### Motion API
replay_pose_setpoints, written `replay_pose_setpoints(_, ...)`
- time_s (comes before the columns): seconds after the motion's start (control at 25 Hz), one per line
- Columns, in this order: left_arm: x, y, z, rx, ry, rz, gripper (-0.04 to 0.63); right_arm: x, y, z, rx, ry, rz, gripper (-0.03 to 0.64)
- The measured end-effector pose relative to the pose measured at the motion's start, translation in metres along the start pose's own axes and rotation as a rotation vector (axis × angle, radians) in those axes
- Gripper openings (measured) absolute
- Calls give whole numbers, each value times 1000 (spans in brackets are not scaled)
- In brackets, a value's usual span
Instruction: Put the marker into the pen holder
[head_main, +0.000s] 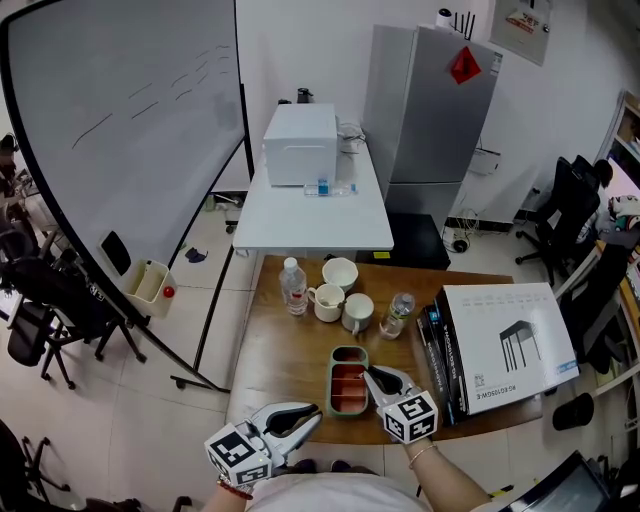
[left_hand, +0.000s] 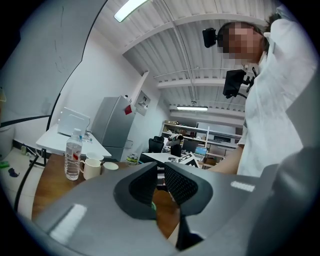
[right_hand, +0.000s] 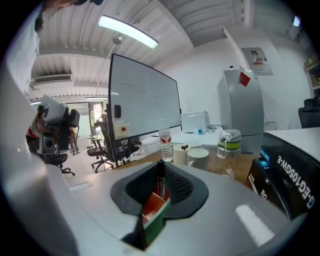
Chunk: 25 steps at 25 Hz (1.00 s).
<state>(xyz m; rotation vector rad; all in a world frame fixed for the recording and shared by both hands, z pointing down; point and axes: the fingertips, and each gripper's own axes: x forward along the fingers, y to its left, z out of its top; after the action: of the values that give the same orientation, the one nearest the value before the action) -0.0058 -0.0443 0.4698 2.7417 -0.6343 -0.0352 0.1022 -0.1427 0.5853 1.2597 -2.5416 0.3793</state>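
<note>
A black marker (right_hand: 161, 181) stands upright between the pads of my right gripper (right_hand: 161, 169), which is shut on it. In the head view that gripper (head_main: 373, 379) hangs over the right end of a green tray with red compartments (head_main: 346, 384) near the front of the wooden table (head_main: 280, 350). The tray's corner (right_hand: 154, 216) shows just under the marker. Behind the tray stand three white mugs (head_main: 329, 302). My left gripper (head_main: 312, 418) hovers level at the table's front left edge. Its jaws (left_hand: 161, 169) keep a narrow gap with nothing in it.
A water bottle (head_main: 293, 285) and a clear bottle with a green band (head_main: 398, 313) flank the mugs. A large white carton (head_main: 505, 345) on black books (head_main: 437, 350) fills the table's right side. A white table (head_main: 312, 215), a whiteboard (head_main: 120, 110) and a grey fridge (head_main: 435, 105) lie beyond.
</note>
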Motion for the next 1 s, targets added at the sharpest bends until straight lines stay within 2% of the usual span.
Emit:
replay_pose_setpoints(0.24,0,0,-6,-42,6,8,18,-31,21,66,-57,-174,43,29)
replay_pose_setpoints(0.4,0,2,-10,-46,20,12,18,-55,32,93,-39,-264,67,31)
replay_pose_setpoints(0.48,-1,2,-11,-51,20,18,18,-57,36,84,-24,-254,79,30)
replay_pose_setpoints(0.64,-5,2,-10,-58,12,23,18,-41,31,40,15,-182,67,31)
replay_pose_setpoints(0.84,-5,-7,-12,-78,37,-25,18,-11,27,2,15,-116,3,31)
replay_pose_setpoints(1.0,-2,-15,-17,-82,56,-50,18,5,24,-14,1,-73,2,31)
